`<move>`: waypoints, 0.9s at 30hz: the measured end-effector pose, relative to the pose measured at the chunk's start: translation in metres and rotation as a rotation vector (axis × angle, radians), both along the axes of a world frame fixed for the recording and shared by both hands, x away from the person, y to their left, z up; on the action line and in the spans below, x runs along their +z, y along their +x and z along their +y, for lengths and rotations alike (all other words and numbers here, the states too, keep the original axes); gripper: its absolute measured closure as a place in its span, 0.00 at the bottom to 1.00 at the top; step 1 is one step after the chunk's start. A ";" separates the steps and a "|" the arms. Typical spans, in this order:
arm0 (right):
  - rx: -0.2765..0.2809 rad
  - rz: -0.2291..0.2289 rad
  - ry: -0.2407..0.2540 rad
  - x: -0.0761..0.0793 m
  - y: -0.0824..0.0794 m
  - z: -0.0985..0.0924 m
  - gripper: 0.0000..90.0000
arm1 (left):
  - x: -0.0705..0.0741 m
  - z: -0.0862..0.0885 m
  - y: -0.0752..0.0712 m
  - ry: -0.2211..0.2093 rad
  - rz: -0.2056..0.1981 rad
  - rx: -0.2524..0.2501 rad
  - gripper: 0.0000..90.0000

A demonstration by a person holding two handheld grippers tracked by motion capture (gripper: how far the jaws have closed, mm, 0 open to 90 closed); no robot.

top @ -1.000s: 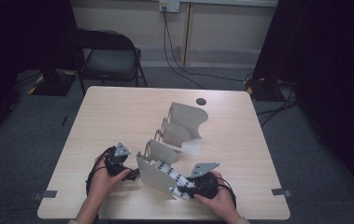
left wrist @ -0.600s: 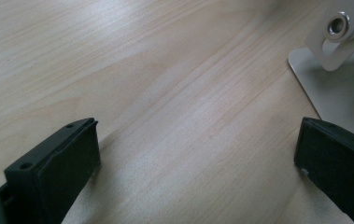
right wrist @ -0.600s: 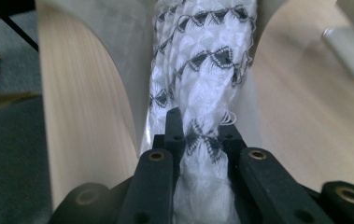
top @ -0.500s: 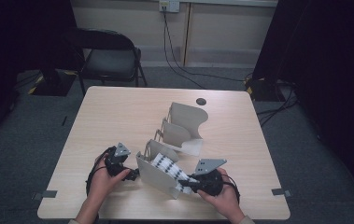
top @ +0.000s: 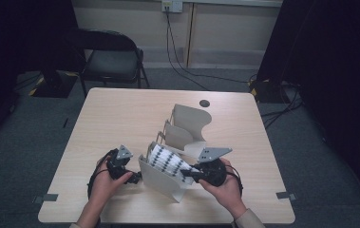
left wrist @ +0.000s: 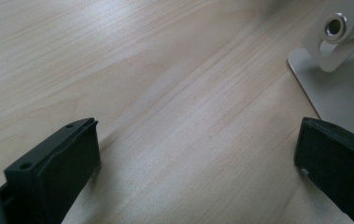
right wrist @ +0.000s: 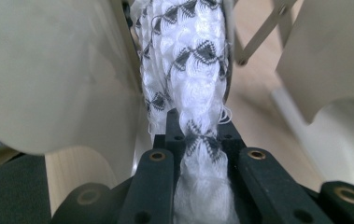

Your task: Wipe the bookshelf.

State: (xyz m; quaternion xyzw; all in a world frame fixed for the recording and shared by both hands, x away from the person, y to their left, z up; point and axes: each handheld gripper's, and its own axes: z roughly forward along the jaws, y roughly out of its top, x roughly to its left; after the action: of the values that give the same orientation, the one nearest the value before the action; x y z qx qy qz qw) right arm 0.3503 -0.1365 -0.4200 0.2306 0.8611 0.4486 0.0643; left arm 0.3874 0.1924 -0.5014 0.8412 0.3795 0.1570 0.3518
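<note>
While the desk (top: 120, 118) carries a cream rack (top: 161, 180) of upright dividers, the left gripper (top: 129, 176) sits beside its near panel, jaws spread wide on nothing, probably to steady it. Right gripper (top: 187, 175), jaws clenched on a white cloth (top: 168, 161) with dark diamonds, bunched in the nearest slot.

White cloth with dark diamond pattern (top: 168, 161), folded, half-drawn from front slot of beige rack (top: 158, 181).
</note>
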 end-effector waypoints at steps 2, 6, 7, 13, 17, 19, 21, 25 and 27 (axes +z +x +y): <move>-0.006 0.023 -0.016 -0.012 0.000 0.002 0.90 | 0.000 0.000 0.000 0.000 0.000 0.000 0.00; -0.014 0.046 -0.049 -0.029 0.000 0.005 0.90 | 0.000 0.000 0.000 0.000 0.000 0.000 0.00; -0.015 0.053 -0.057 -0.032 0.000 0.005 0.90 | 0.000 0.000 0.000 0.000 0.000 0.000 0.00; -0.021 0.071 -0.068 -0.046 0.000 0.006 0.90 | 0.000 0.000 0.000 0.000 0.000 0.000 0.00; -0.017 0.080 -0.074 -0.052 -0.001 0.006 0.90 | 0.000 0.000 0.000 0.000 0.000 -0.001 0.00; -0.012 0.084 -0.083 -0.055 -0.002 0.007 0.90 | 0.000 0.000 0.000 0.000 0.000 -0.001 0.00; -0.006 0.086 -0.091 -0.058 -0.003 0.007 0.90 | 0.000 0.000 0.000 0.000 0.000 -0.001 0.00; 0.009 0.080 -0.102 -0.061 -0.006 0.007 0.90 | 0.000 0.000 0.000 0.000 0.000 -0.001 0.00; 0.012 0.086 -0.102 -0.061 -0.008 0.008 0.89 | 0.000 0.000 0.000 0.000 0.000 -0.002 0.00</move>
State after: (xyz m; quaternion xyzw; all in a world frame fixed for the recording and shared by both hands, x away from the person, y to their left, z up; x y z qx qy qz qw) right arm 0.3420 -0.1289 -0.4805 0.2409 0.8861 0.3943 0.0361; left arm 0.3875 0.1925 -0.5014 0.8415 0.3788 0.1567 0.3518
